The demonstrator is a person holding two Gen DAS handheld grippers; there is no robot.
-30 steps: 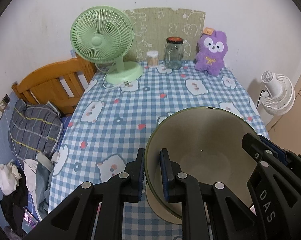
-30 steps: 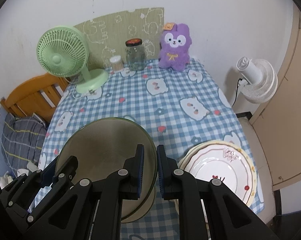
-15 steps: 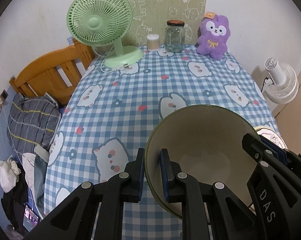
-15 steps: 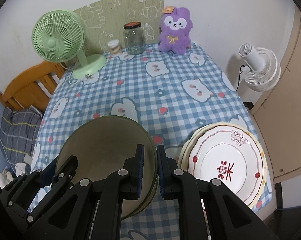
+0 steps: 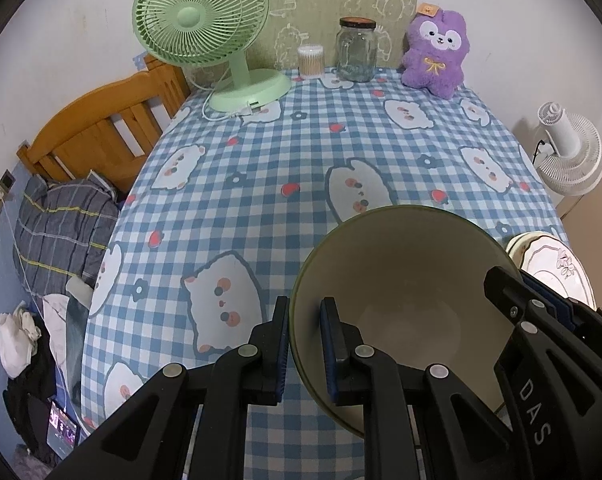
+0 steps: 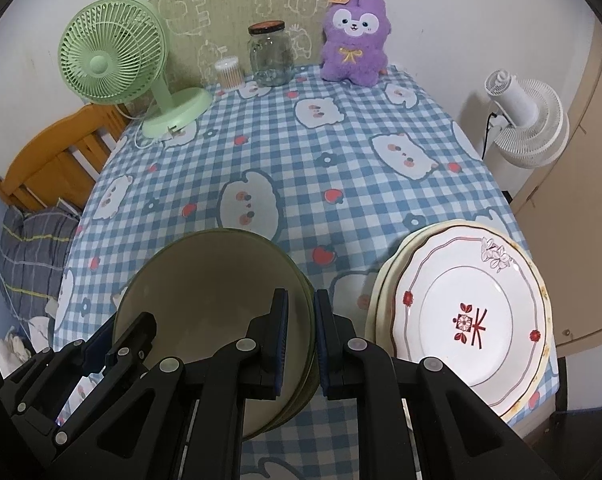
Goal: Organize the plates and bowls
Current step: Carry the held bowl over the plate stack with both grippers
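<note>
— What can't you make out in the left wrist view?

— The bowl [image 5: 401,304] is cut short: its near wall and foot sit behind the left gripper [image 5: 305,344], so whether it touches the tablecloth [image 5: 261,168] is unclear. The plates [image 5: 549,260] show only as a sliver past the other gripper's arm.

— And the right wrist view?

— The right gripper [image 6: 301,340] covers the bowl's near rim. How many plates are stacked I cannot count — only edges peek out under the top one. The phone screen [image 5: 63,430] on the floor is too small to read.
</note>
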